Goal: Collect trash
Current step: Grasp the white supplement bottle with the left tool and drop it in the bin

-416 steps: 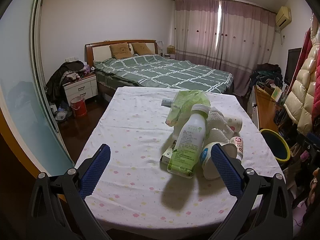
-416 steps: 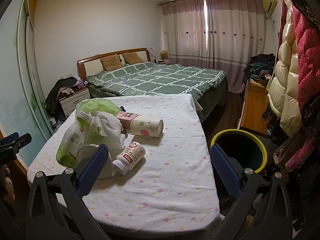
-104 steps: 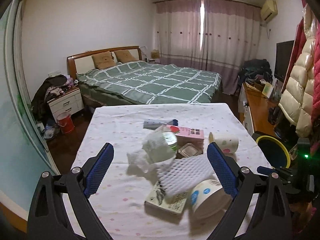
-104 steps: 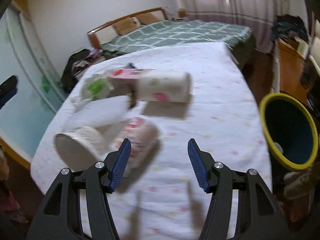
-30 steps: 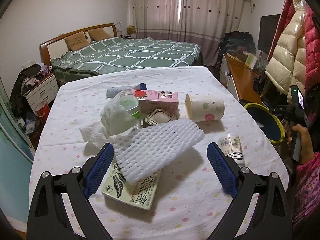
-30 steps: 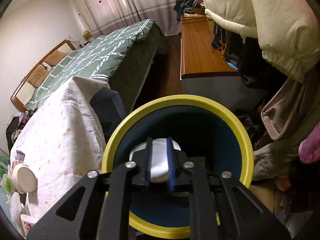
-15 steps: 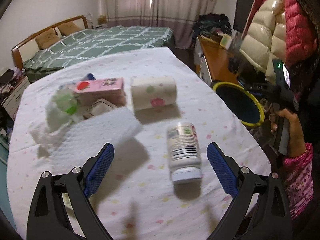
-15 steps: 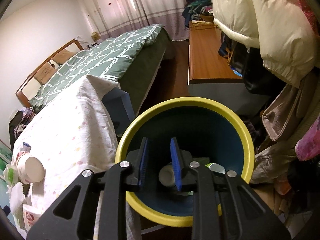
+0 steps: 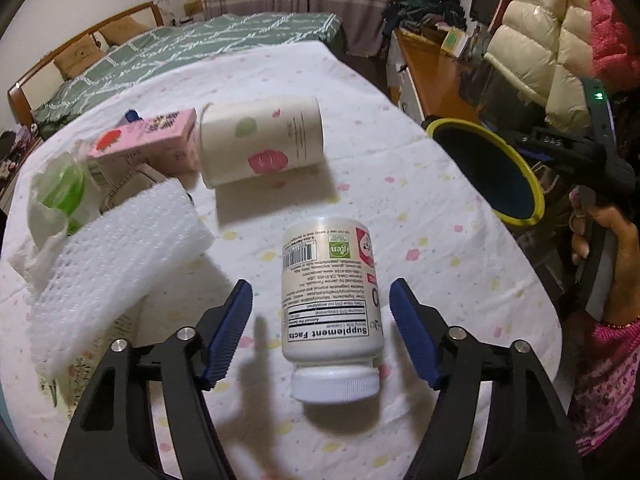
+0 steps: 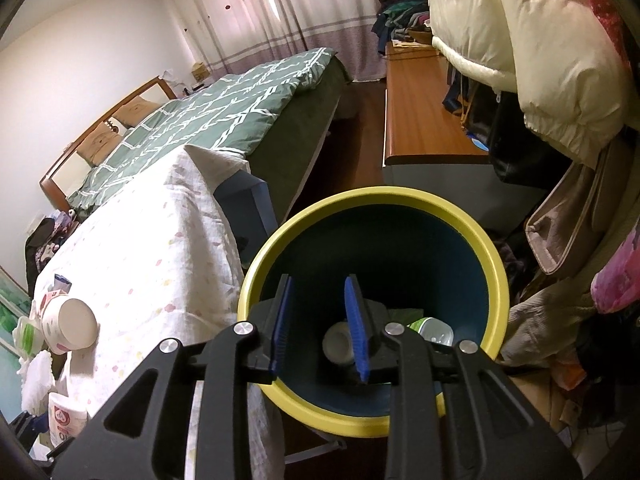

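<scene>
My left gripper (image 9: 322, 328) is open, its blue pads either side of a white supplement bottle (image 9: 330, 304) lying on the dotted tablecloth, cap toward me; the pads do not touch it. Behind it lie a paper cup (image 9: 260, 142), a pink carton (image 9: 150, 142), white foam netting (image 9: 108, 256) and a green-and-white wad (image 9: 60, 196). My right gripper (image 10: 320, 322) is open and empty over the yellow-rimmed bin (image 10: 494, 264). A white container (image 10: 336, 344) and a green-white bottle (image 10: 434, 330) lie at the bin's bottom. The bin (image 9: 516, 216) also shows beside the table.
The table (image 10: 160, 256) stands left of the bin. A green bed (image 10: 224, 120) lies beyond it. A wooden bench (image 10: 420, 120) and hanging puffy coats (image 10: 520, 40) crowd the right side. The person's hand holding the right gripper (image 9: 600, 240) shows by the bin.
My left gripper has moved down to the supplement bottle and narrowed around it. My right gripper has let the white container drop into the bin and opened wider.
</scene>
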Demonstrator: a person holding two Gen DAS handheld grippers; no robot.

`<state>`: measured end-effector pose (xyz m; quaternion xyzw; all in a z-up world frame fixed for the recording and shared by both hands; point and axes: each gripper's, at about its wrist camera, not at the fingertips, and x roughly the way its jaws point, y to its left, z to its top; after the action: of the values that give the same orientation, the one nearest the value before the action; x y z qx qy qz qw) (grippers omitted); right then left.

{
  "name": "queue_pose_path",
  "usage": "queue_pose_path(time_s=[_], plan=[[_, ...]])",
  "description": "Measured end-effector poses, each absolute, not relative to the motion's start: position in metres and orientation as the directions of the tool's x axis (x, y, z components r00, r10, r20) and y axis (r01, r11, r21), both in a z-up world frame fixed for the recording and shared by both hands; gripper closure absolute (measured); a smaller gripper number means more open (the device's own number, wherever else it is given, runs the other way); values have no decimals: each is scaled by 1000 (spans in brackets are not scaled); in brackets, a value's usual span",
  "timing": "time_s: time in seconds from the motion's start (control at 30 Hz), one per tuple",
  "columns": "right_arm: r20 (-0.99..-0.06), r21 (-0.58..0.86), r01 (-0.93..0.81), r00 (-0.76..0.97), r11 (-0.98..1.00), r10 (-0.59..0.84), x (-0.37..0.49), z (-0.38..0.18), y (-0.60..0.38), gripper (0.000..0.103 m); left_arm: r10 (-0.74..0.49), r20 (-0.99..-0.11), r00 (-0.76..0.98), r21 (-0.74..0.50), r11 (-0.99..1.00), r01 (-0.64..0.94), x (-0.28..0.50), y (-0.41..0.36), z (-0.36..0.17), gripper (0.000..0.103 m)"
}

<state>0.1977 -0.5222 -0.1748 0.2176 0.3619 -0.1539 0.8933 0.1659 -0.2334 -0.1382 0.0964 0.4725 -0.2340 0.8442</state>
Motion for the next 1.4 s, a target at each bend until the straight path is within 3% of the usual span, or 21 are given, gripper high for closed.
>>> queue_pose_path(time_s=[0.3, 0.77, 1.1, 1.4], plan=[[-716, 292, 430, 691, 855, -103, 196, -181, -525, 77, -277, -858, 432, -31, 868, 496, 172, -246, -149, 55], [-679, 307, 416, 726, 856, -109, 175, -174, -529, 77, -363, -815, 452, -34, 808, 589, 166, -285, -114, 56], [-643, 232, 469, 731, 852, -227, 125, -155, -539, 77, -490, -764, 420, -28, 676, 736, 183, -399, -76, 56], [-660, 191, 503, 701, 843, -269, 99, -160, -546, 72, -526, -788, 319, -93, 615, 783, 213, -492, -96, 56]])
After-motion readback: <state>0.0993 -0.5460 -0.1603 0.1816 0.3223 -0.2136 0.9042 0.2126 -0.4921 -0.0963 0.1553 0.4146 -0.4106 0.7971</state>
